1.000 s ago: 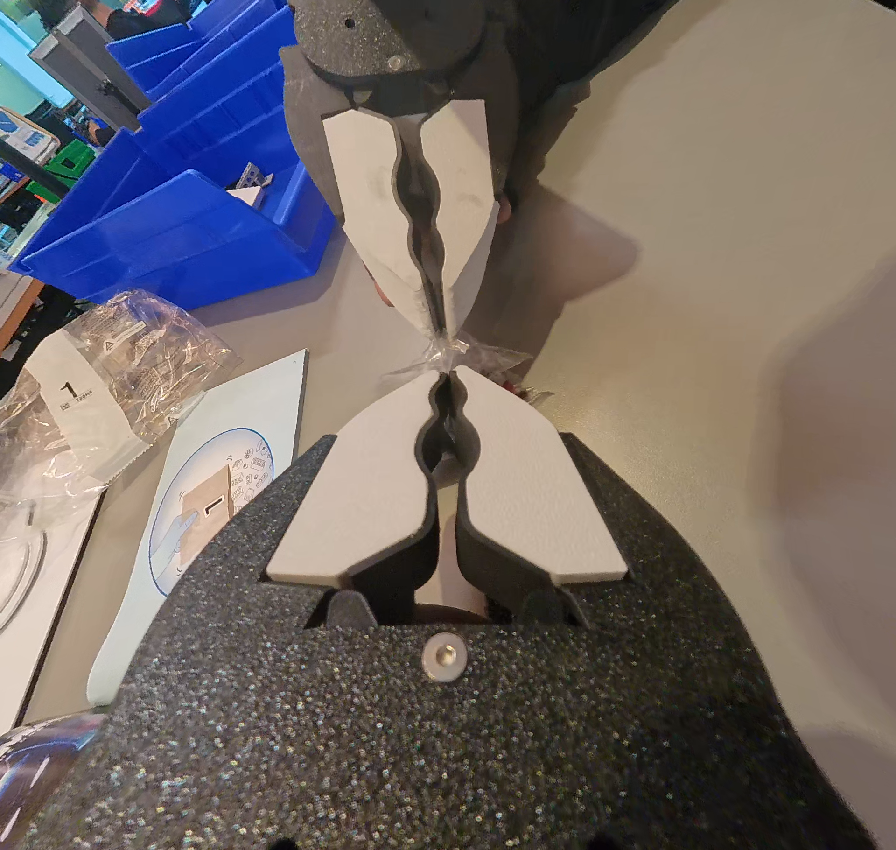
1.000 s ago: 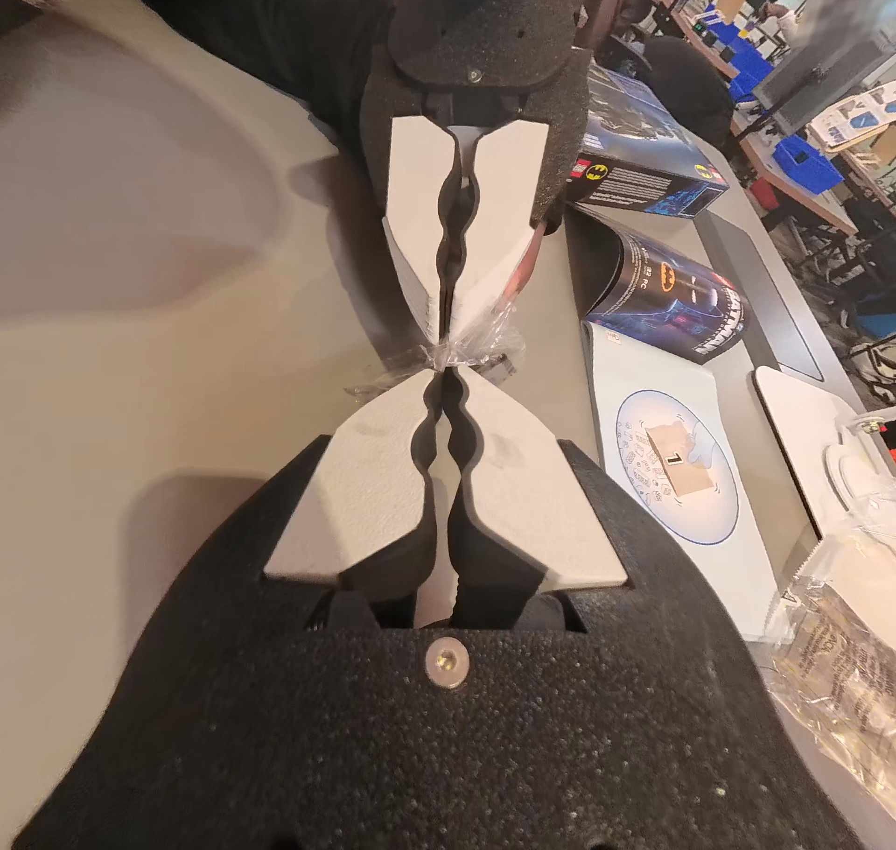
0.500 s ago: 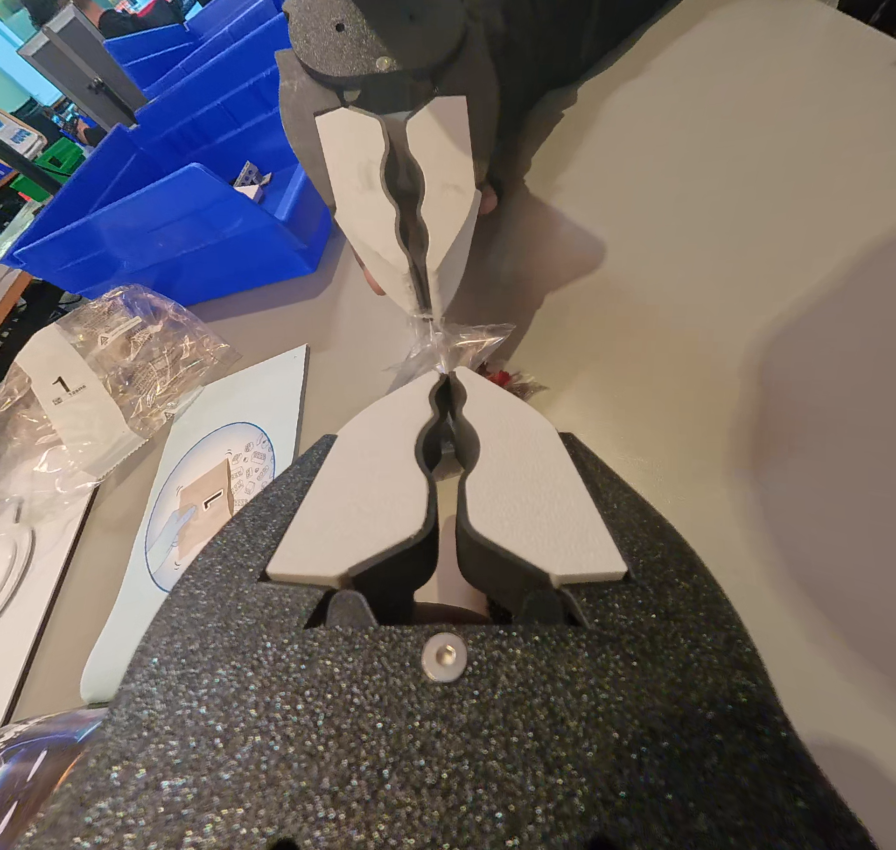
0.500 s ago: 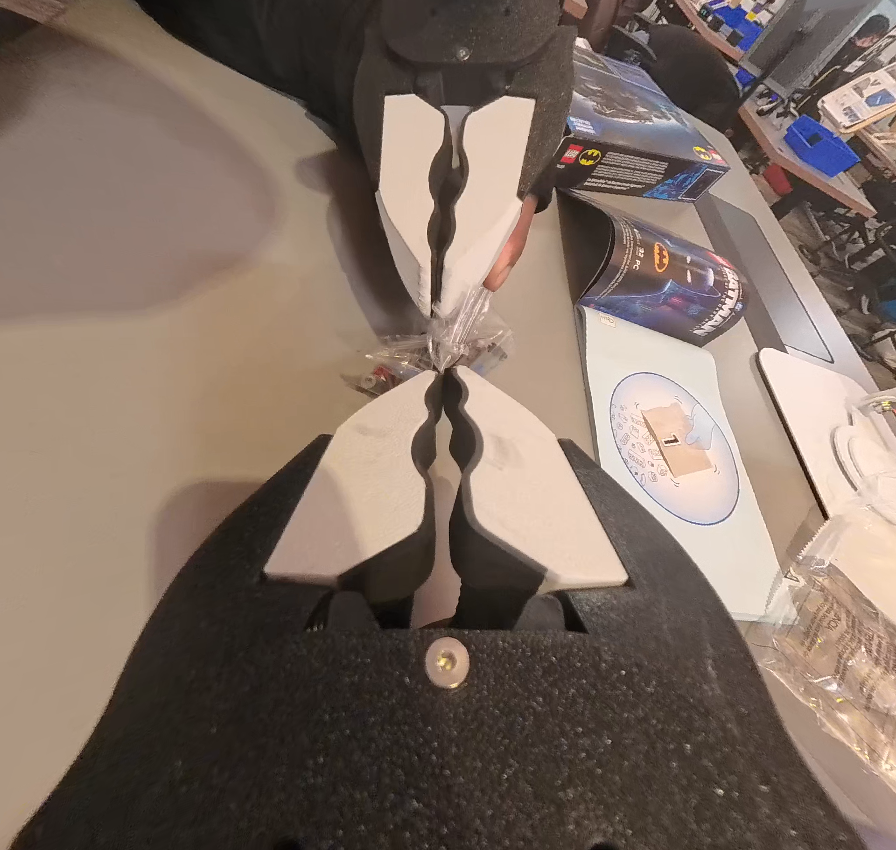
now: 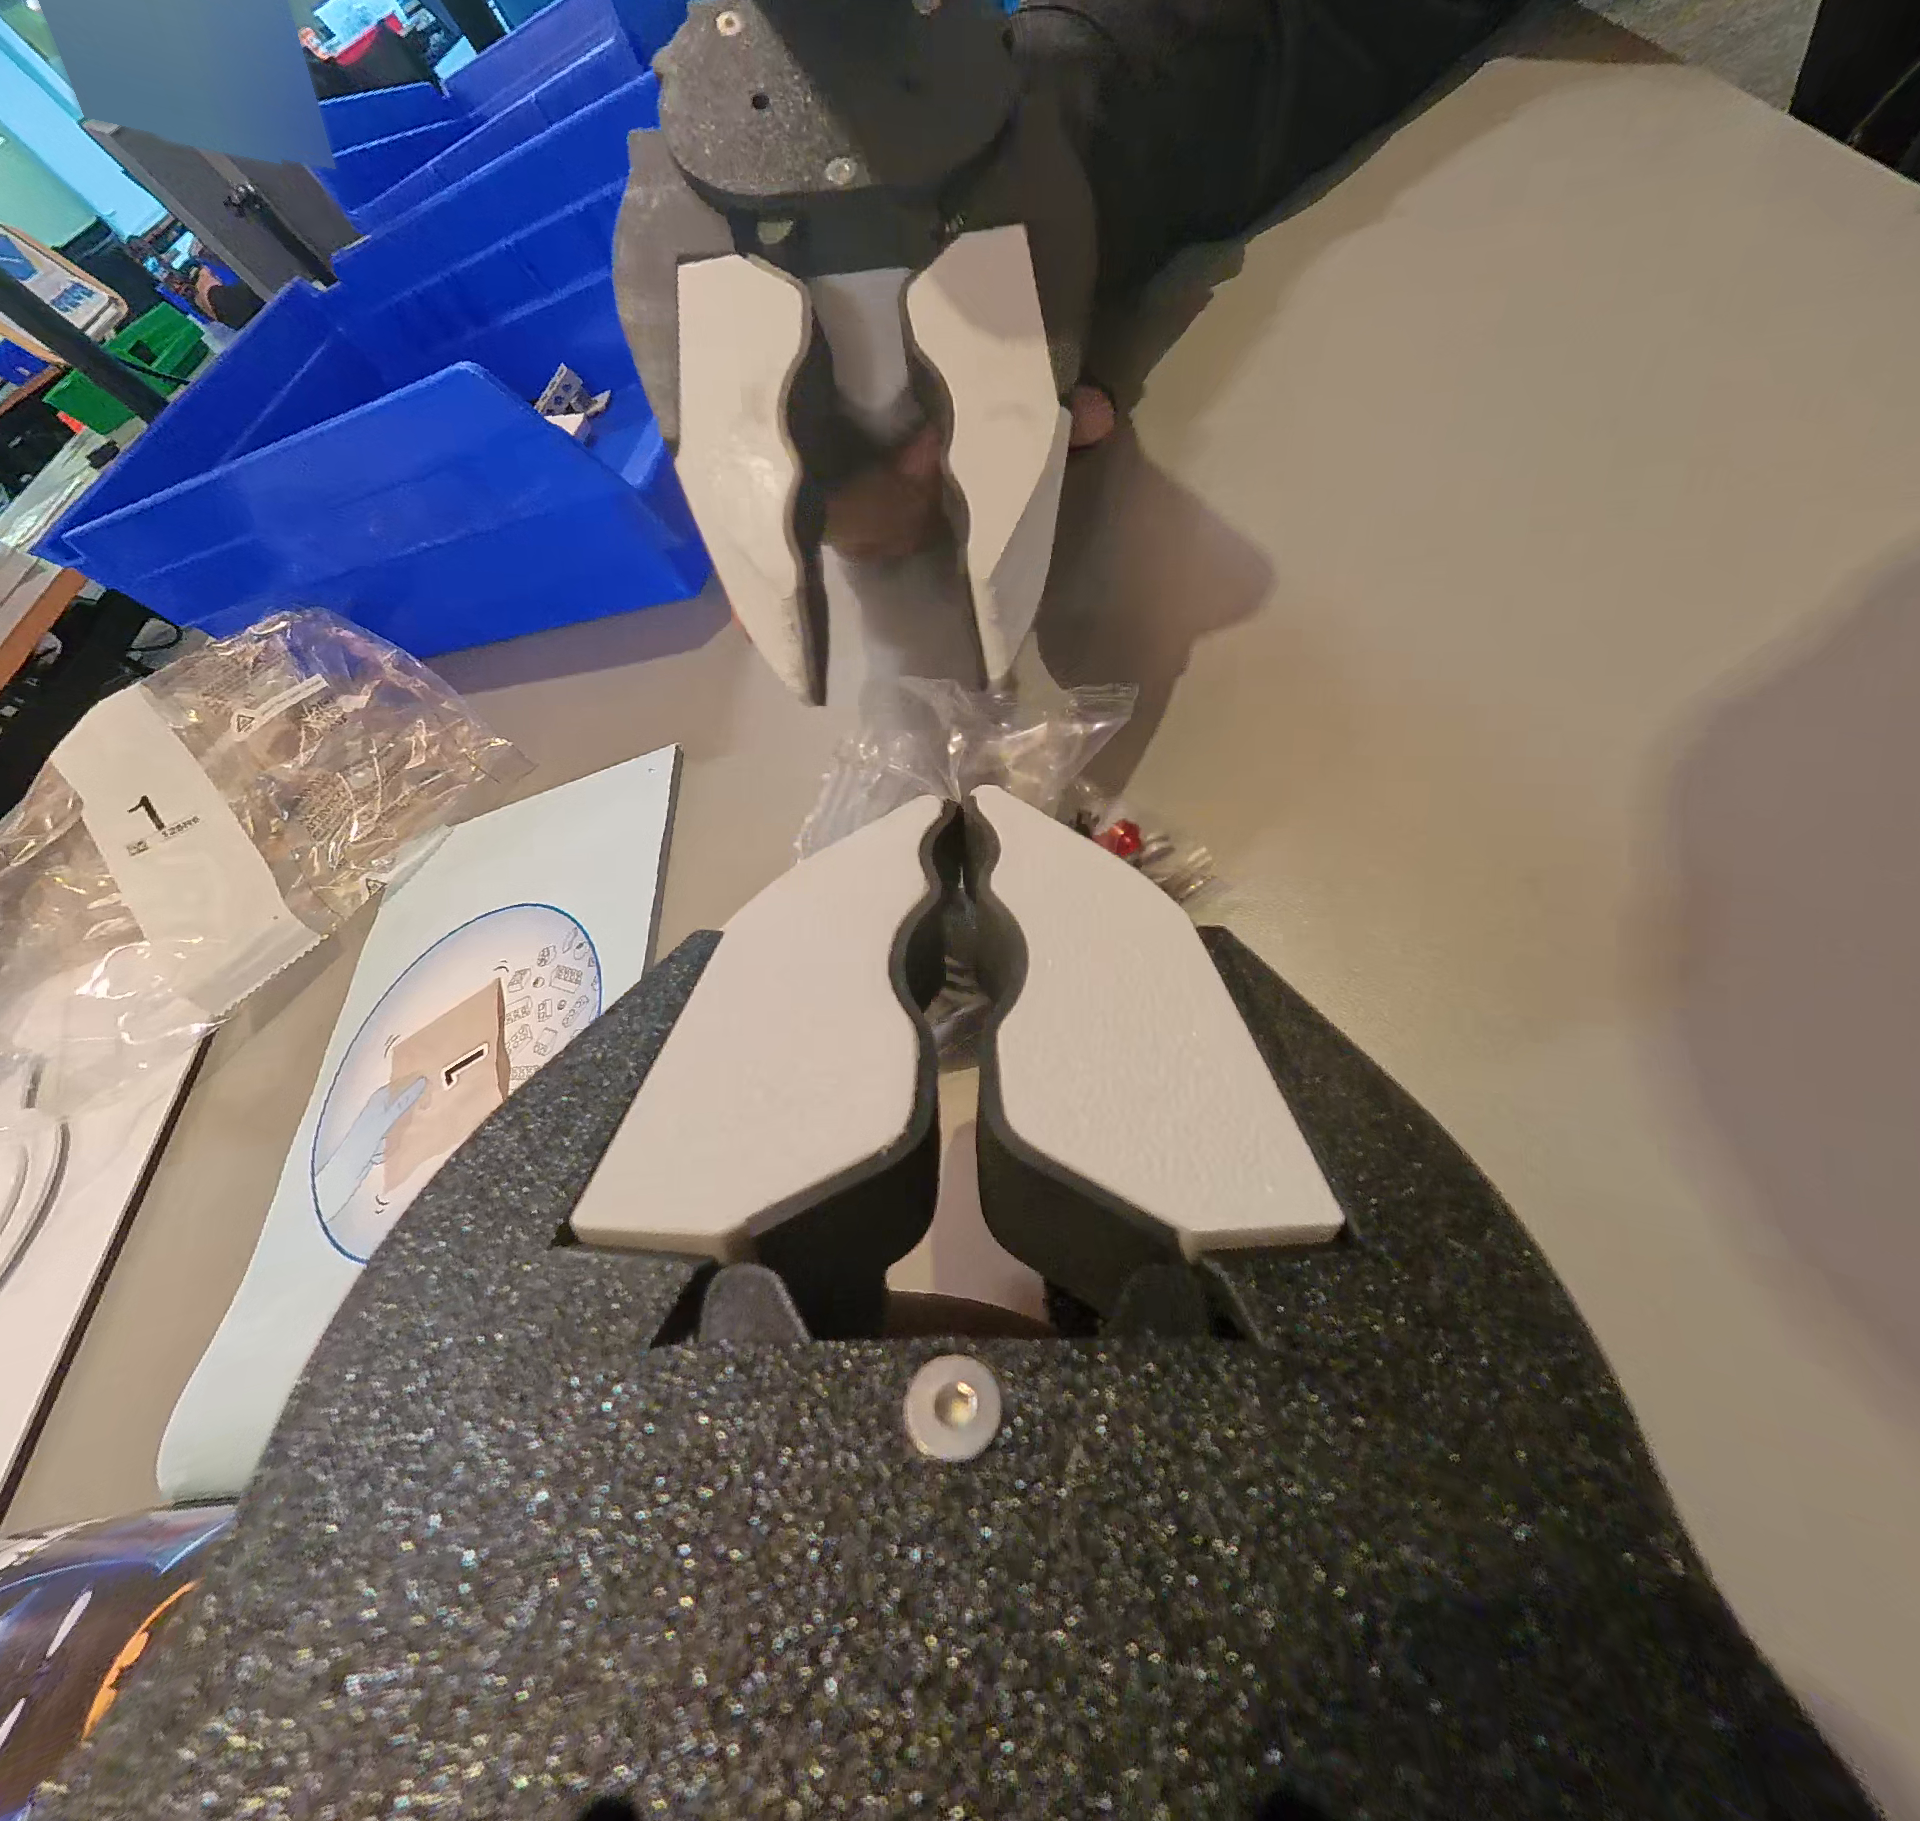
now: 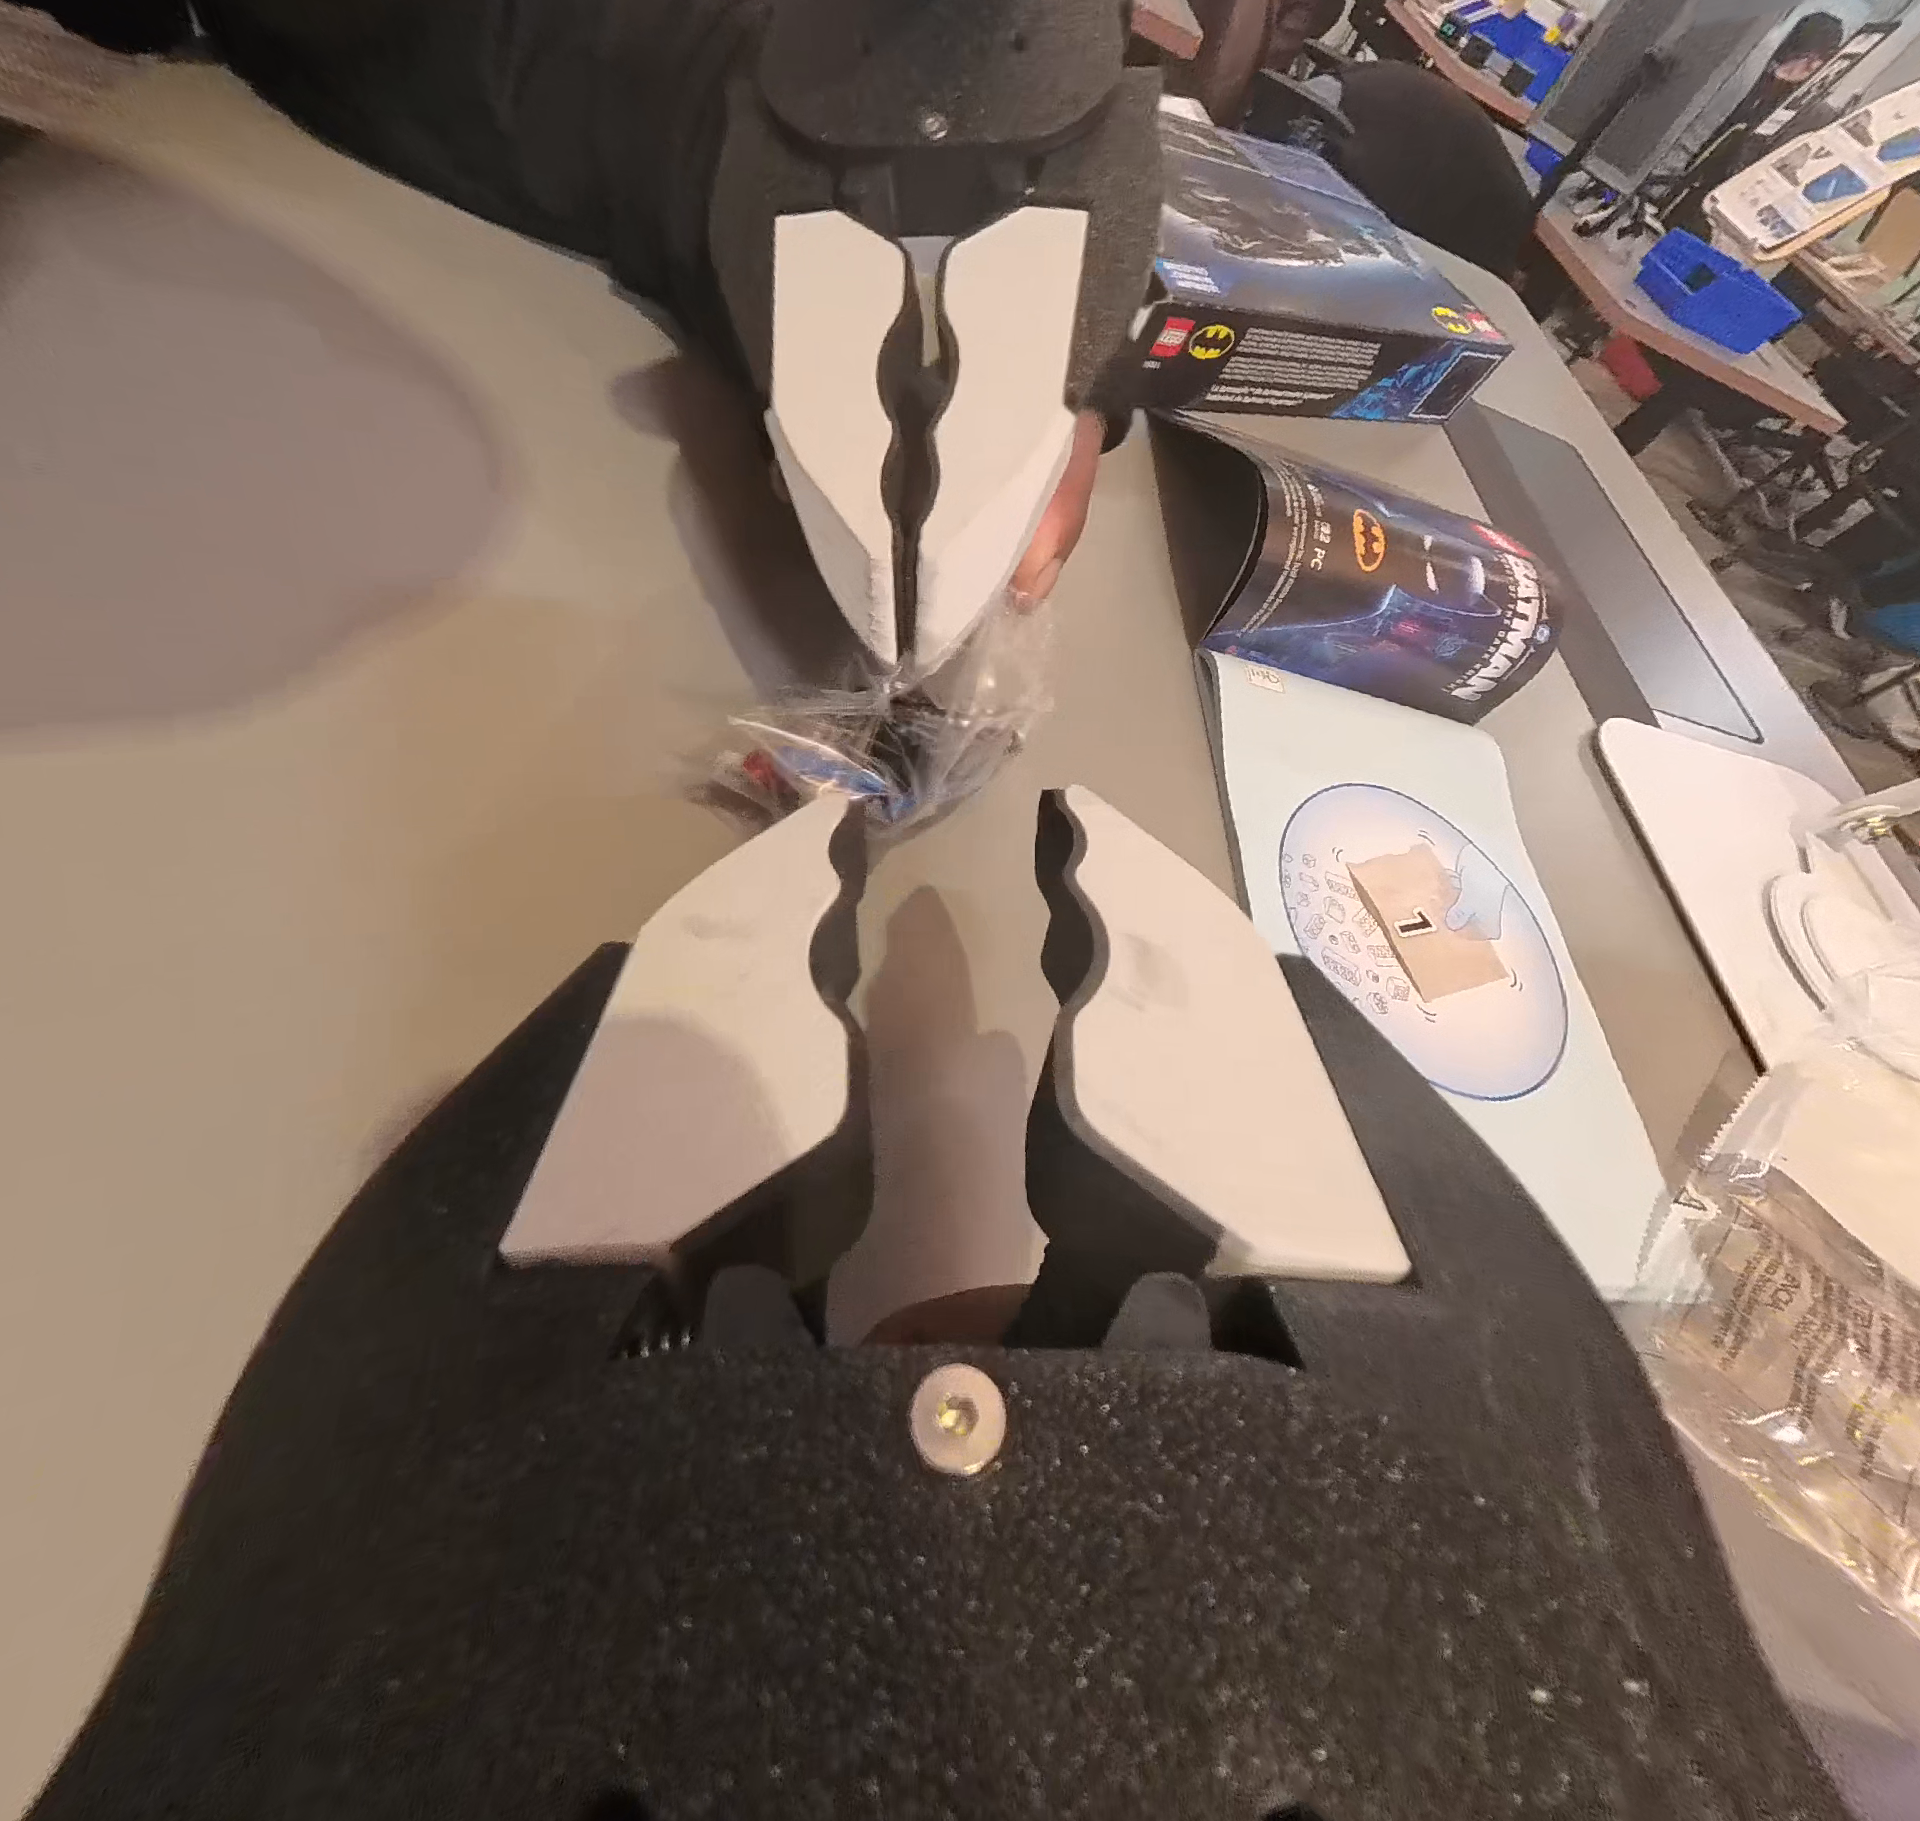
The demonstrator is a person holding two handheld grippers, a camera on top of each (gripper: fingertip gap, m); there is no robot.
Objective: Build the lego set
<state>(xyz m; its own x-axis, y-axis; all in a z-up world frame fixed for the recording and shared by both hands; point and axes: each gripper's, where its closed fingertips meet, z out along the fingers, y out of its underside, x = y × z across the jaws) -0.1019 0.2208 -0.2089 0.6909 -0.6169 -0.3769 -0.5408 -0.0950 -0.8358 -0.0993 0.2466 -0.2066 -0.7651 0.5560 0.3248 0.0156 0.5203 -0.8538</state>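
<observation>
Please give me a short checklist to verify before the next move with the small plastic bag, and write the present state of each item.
1. Left tool shut on the clear plastic bag: ok, the fingertips pinch its film.
2. Right tool free of the bag: ok, its fingers stand apart and press on nothing.
3. Bag sealed: cannot tell, the film is crumpled.
4. Small pieces all inside the bag: cannot tell.
5. Table beside the bag bare: ok.
6. Booklet away from both tools: ok.
</observation>
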